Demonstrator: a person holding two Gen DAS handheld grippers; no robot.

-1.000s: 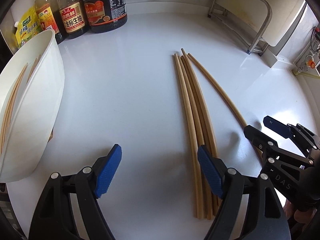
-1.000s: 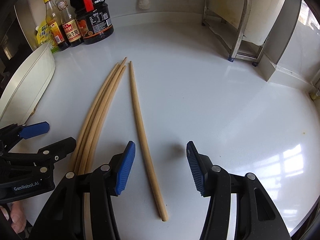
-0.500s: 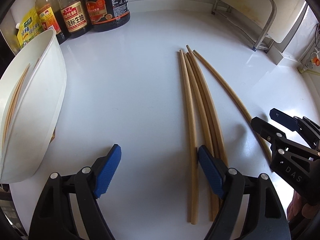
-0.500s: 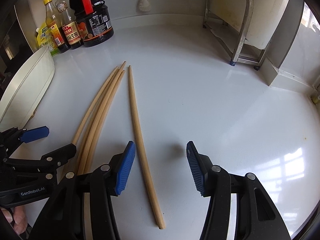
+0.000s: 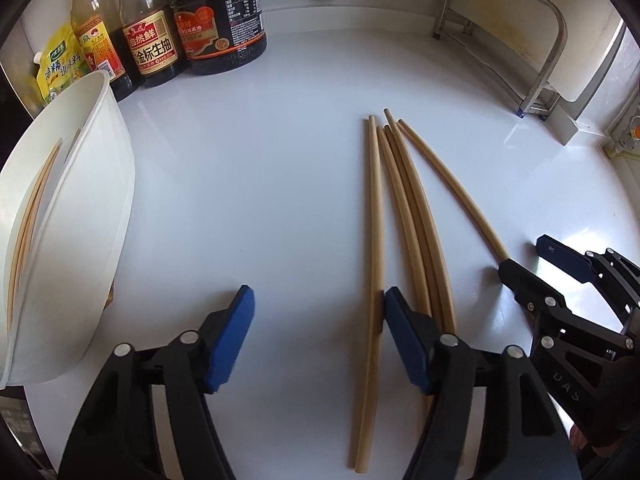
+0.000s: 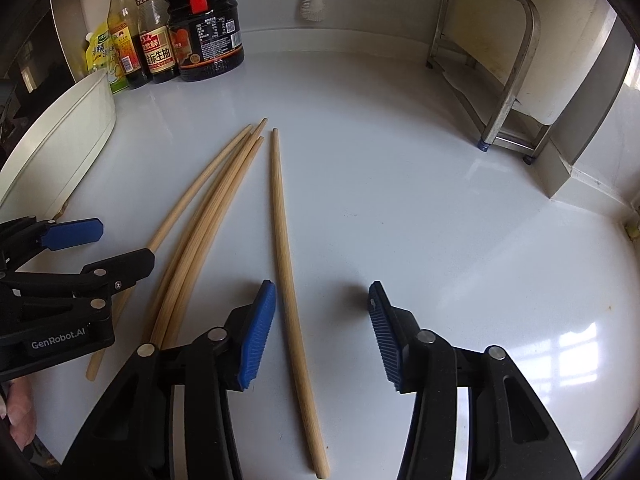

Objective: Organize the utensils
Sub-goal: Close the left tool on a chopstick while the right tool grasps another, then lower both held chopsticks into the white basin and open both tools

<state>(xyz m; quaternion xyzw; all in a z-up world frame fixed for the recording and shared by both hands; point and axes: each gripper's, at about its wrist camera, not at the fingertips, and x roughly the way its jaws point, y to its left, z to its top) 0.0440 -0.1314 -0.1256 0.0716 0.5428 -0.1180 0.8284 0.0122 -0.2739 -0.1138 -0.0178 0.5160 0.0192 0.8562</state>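
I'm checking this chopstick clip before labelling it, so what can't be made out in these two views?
- Left wrist view: the near ends of the three bunched chopsticks are hidden behind the left tongs.
- Left wrist view: the number of chopsticks inside the white container is unclear; its wall and the picture edge cut them off.
- Right wrist view: the bunch's near ends are hidden behind the right tongs.

Five chopsticks point(image 5: 404, 216) loose on counter point(image 5: 248, 200), right of white bin point(image 5: 80, 240). At least two more inside bin. Three bottles point(image 5: 150, 46) plus one yellow pouch point(image 5: 60, 64) behind bin. One metal rack point(image 5: 520, 52) far right.
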